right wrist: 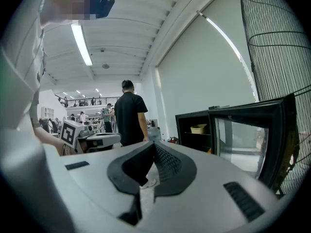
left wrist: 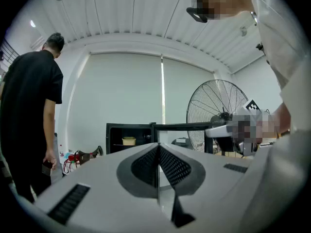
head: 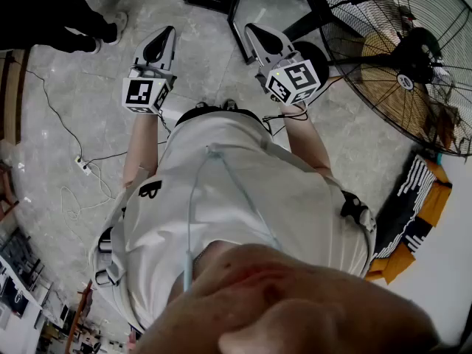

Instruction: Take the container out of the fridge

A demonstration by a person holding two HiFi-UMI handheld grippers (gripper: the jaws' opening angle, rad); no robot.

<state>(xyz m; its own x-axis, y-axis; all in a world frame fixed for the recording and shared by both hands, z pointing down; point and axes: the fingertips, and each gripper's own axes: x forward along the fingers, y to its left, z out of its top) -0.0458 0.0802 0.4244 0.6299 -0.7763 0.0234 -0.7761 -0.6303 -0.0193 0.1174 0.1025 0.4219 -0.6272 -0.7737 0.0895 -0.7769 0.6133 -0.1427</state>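
The person stands on a grey floor (head: 51, 124) and holds both tools out in front of the body, well short of the fridge. The left gripper (left wrist: 158, 147) has its jaws pressed together with nothing between them. The right gripper (right wrist: 154, 147) is likewise closed and empty. In the head view the two grippers sit side by side and apart, both pointing forward.

The small black fridge (right wrist: 187, 130) stands ahead with its glass door (right wrist: 248, 140) swung open toward the right. The container (right wrist: 198, 128), a pale yellow tub, sits on a shelf inside the open compartment. Neither gripper is touching it.

A large industrial fan (head: 398, 57) in a wire cage stands just to the right of the fridge. A bystander in black clothes (left wrist: 31, 120) stands to the left of the fridge, facing away from the grippers. A white power strip (head: 82, 166) with a trailing cable lies on the floor at the person's left.
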